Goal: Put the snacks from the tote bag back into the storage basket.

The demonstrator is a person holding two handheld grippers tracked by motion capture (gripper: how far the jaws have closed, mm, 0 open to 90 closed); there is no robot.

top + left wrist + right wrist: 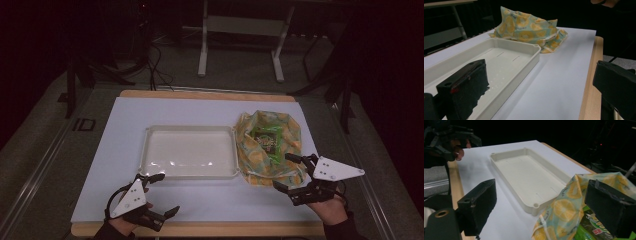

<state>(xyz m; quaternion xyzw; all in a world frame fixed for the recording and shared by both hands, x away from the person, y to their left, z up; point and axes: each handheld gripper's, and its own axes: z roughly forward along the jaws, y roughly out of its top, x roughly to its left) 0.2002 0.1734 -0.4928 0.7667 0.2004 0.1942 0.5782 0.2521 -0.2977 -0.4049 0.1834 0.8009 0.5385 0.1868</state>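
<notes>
A shallow white tray point(150, 150) lies empty in the middle of the white mat point(125, 120). To its right sits a crumpled yellow-and-teal patterned bag point(250, 135), open at the top, with a green packet point(266, 140) inside. My left gripper point(162, 195) rests open near the front edge, just below the tray's near-left corner, holding nothing. My right gripper point(287, 172) stands open at the bag's near-right side. In the right gripper view the bag point(564, 212) and green packet point(591, 230) lie between the jaws. The left gripper view shows the tray point(524, 50) and bag point(524, 27) ahead.
The mat covers a wooden tabletop point(200, 229), whose edge shows at front and back. Metal table legs point(202, 45) and cables point(157, 65) stand on the dark floor behind. The other hand with its gripper point(451, 140) appears at the far left of the right gripper view.
</notes>
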